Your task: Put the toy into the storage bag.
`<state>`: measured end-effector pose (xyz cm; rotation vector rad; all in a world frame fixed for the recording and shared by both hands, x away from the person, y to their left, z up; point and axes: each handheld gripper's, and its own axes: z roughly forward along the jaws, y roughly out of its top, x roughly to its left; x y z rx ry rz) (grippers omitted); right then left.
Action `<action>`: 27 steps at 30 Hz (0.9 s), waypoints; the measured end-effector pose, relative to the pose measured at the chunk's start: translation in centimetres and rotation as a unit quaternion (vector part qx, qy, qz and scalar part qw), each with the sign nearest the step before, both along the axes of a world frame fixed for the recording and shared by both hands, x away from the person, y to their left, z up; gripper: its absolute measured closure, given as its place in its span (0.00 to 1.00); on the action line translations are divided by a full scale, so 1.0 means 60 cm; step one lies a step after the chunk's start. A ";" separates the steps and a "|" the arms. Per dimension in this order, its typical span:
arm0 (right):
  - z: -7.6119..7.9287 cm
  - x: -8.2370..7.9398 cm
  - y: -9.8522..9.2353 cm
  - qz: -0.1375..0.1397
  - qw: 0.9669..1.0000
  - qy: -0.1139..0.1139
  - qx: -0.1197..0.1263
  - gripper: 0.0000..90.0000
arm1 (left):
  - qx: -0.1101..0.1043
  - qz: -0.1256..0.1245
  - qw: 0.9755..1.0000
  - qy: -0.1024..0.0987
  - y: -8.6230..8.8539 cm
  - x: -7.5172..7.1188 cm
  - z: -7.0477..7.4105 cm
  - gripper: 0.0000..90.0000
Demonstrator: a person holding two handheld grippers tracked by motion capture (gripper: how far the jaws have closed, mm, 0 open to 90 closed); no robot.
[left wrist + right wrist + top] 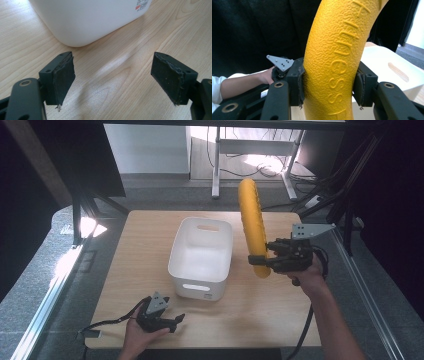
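A yellow textured ring (252, 227) stands upright on edge in the air to the right of the white bin (201, 256). My right gripper (262, 261) is shut on its lower part, and in the right gripper view the ring (332, 62) fills the gap between the two pads (300, 85), with raised letters on its side. My left gripper (176, 319) rests low near the table's front edge, left of the bin's near corner. In the left gripper view its jaws stand wide apart (112, 80) over bare wood, with the bin's corner (82, 22) just ahead.
The wooden table (260, 320) has bare wood in front of and to the right of the bin. Metal frame rails (50, 290) run along both sides. A desk frame and cables (250, 165) stand on the floor behind the table.
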<state>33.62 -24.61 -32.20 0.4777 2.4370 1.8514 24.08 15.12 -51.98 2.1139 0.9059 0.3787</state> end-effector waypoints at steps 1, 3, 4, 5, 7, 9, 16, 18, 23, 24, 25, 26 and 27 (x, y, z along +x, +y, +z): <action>0.003 0.001 0.002 0.001 1.000 -0.002 0.000 0.57 | 0.000 0.000 1.000 0.000 0.000 0.000 0.000 0.21; 0.008 0.004 0.007 0.003 1.000 -0.005 0.000 0.57 | 0.001 0.000 1.000 -0.001 0.000 0.000 0.000 0.21; 0.010 0.005 0.009 0.003 1.000 -0.006 -0.001 0.57 | 0.000 0.000 1.000 -0.001 0.000 0.000 0.000 0.21; 0.012 0.006 0.011 0.004 1.000 -0.007 0.001 0.57 | 0.001 0.000 1.000 -0.001 0.000 0.000 0.000 0.21; 0.016 0.008 0.015 0.006 1.000 -0.009 0.003 0.57 | 0.001 0.001 1.000 -0.001 0.001 0.000 0.001 0.21; 0.019 0.009 0.019 0.008 1.000 -0.008 0.003 0.57 | 0.001 0.001 1.000 -0.001 0.001 0.000 0.001 0.21; 0.026 0.018 0.027 0.011 1.000 -0.007 0.008 0.57 | 0.003 0.000 1.000 -0.001 0.000 0.000 -0.001 0.21; 0.028 0.019 0.029 0.012 1.000 -0.008 0.009 0.57 | 0.003 0.000 1.000 -0.001 0.001 0.000 0.000 0.21; 0.032 0.022 0.031 0.015 1.000 -0.007 0.017 0.57 | 0.003 0.000 1.000 -0.002 0.001 0.000 0.000 0.21; 0.032 0.022 0.031 0.015 1.000 -0.006 0.018 0.57 | 0.002 0.001 1.000 -0.003 0.001 0.000 0.000 0.21; 0.032 0.022 0.031 0.015 1.000 -0.006 0.016 0.57 | 0.003 0.001 1.000 -0.004 0.001 0.000 0.001 0.21; 0.032 0.023 0.032 0.015 1.000 -0.006 0.016 0.57 | 0.003 0.002 1.000 -0.004 0.002 0.000 0.001 0.21; 0.032 0.023 0.033 0.015 1.000 -0.005 0.016 0.57 | 0.003 0.002 1.000 -0.004 0.002 0.000 0.001 0.21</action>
